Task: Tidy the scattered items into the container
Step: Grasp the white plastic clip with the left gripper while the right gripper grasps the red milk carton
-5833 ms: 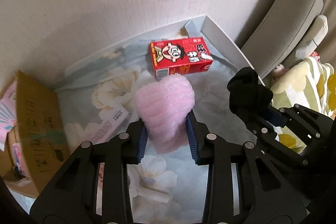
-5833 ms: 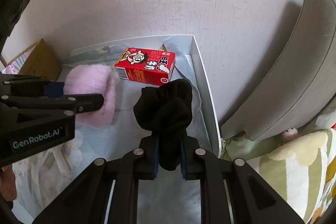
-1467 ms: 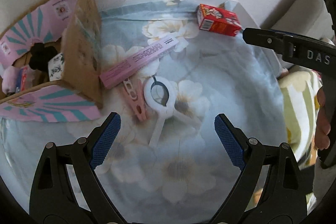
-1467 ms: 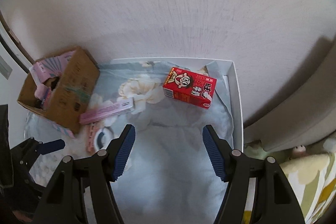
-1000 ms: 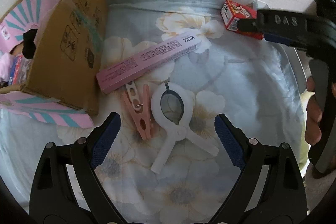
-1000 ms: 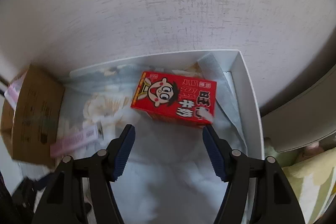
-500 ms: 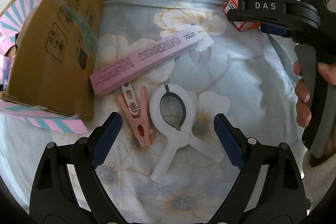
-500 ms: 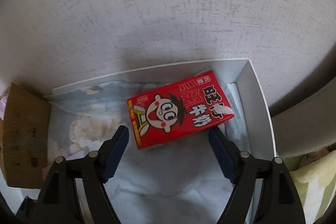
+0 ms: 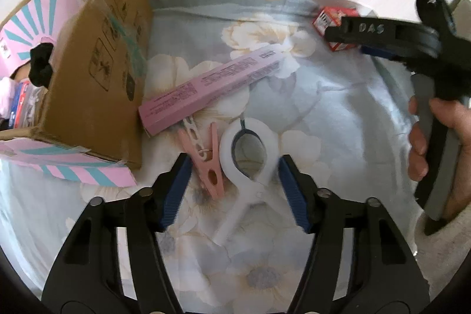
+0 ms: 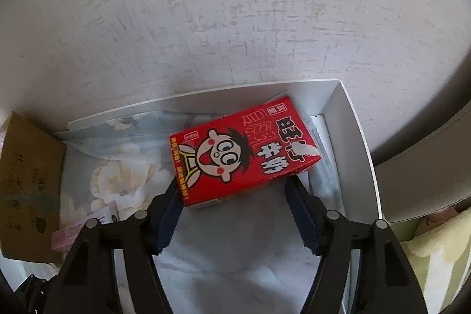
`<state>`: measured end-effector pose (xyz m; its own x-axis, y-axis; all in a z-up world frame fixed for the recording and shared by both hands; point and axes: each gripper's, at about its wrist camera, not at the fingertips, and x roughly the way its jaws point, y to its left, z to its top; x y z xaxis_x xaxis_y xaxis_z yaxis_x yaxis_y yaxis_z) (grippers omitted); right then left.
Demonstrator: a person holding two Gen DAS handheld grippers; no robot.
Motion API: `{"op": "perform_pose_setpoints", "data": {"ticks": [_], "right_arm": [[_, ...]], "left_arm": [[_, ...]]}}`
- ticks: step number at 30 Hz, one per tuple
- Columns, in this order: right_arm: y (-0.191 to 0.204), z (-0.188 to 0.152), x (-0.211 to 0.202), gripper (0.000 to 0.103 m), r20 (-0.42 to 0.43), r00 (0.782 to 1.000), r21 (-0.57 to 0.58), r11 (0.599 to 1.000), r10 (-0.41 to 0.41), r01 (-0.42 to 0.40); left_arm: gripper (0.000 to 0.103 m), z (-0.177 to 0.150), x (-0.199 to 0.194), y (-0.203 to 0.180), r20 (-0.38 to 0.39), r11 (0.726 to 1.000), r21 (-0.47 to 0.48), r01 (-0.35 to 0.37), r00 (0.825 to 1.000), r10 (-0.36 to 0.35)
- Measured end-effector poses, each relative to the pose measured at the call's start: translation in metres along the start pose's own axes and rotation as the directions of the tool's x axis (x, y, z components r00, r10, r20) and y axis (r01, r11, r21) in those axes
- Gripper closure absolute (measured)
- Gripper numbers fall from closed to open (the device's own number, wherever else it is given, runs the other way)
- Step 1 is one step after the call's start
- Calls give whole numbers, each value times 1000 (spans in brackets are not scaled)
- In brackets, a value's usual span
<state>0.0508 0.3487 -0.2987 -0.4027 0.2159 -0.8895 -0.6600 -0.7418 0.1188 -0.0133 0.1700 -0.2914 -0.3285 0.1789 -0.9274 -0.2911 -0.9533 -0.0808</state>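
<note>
My left gripper (image 9: 234, 192) is open, its pads on either side of a white clamp clip (image 9: 250, 164) and a pink clothes peg (image 9: 207, 159) lying on the floral cloth. A long pink box (image 9: 212, 87) lies just beyond them. The cardboard box (image 9: 88, 61) stands at the left with a black sock (image 9: 41, 66) inside. My right gripper (image 10: 234, 206) is open, its pads flanking the near edge of a red milk carton (image 10: 241, 149) lying flat at the back right corner. The right gripper also shows at the right of the left wrist view (image 9: 382, 31).
A white tray rim (image 10: 350, 119) and the wall border the cloth at the back and right. A grey cushion (image 10: 426, 155) lies beyond the rim. The cardboard box also shows at the left of the right wrist view (image 10: 26, 181).
Both grippers dropped the pink and black socks into the box earlier. Since then the left has come down around the clips and narrowed; the right has closed in on the red carton.
</note>
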Motion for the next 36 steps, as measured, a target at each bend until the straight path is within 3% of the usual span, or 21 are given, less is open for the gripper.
{"op": "perform_pose_setpoints", "data": {"ticks": [4,8,10,12,13,22,23,24,25,30,36], "right_arm": [[-1,-7,-7,47,18,1000,-24,1000,-5,6],[-3,-14,-12,55,28,1000,-29,1000,-1,2],[-5,-18,-13,60,26,1000,-30,1000,6,-6],[-6,-23,-16,64,31,1000,-41,999,6,-4],[-7,-25,-17,65,33,999,-46,999,7,-5],[-19,-35,-18,68,13,999,-32,999,40,-40],[-19,-36,-18,66,13,999,-34,999,43,-42],[-19,-37,-18,63,14,999,-34,998,45,-45],[-19,-37,-18,62,16,999,-34,998,45,-45],[-26,-35,-22,34,36,998,20,999,44,-45],[-40,-29,-21,20,34,999,140,990,29,-33]], "left_arm": [[78,-1,-12,-2,16,999,28,46,999,-47],[78,5,-9,-2,7,998,27,60,998,-60],[86,4,-7,-4,-2,998,21,67,998,-67],[87,17,5,-12,1,998,16,69,998,-69],[87,28,15,-11,1,997,13,70,998,-70],[84,17,9,-8,4,998,39,52,999,-52],[80,14,6,-5,-6,998,38,47,999,-47],[68,14,8,-4,-10,998,31,49,999,-48],[65,14,9,-3,-14,998,24,52,999,-52],[62,13,15,-5,-29,998,39,54,998,-53],[61,12,22,-13,-33,997,66,44,999,-42]]}}
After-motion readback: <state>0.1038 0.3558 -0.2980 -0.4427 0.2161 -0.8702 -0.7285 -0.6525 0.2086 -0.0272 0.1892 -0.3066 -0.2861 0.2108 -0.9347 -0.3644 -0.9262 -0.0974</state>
